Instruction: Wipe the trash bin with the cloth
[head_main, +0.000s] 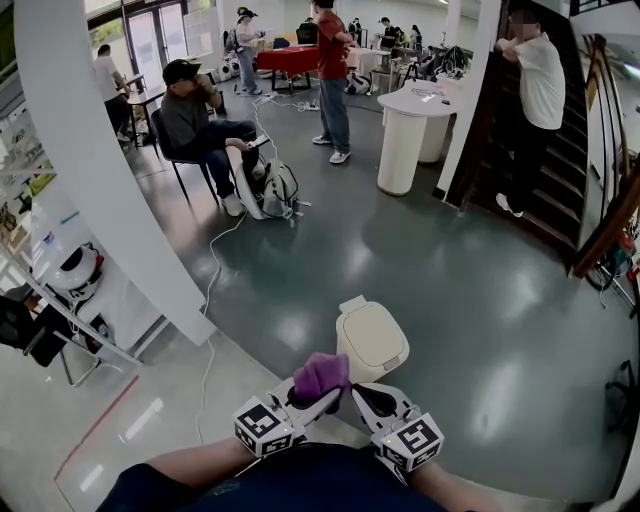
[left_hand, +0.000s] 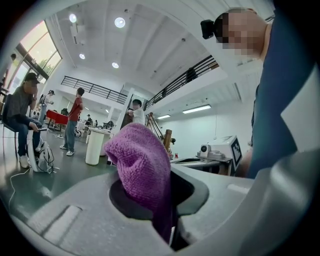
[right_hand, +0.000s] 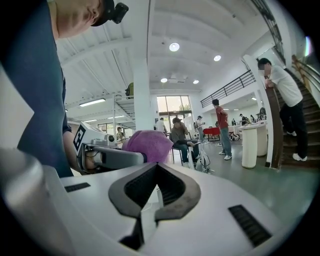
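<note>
Purple cloth in the left gripper, trash bin on the floor just ahead.
The left gripper (head_main: 312, 403) is clamped on a bunched purple cloth (head_main: 320, 373), which sticks up above its jaws. Just beyond it a cream trash bin (head_main: 372, 338) stands on the dark floor (head_main: 480, 300), lid down. The right gripper (head_main: 362, 397), jaws together and empty, sits close beside the left.

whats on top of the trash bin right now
Nothing rests on the trash bin: its top looks bare and closed. Its near corner is hidden behind the cloth clamped in the left gripper, so that bit cannot be checked, nor the inside.
</note>
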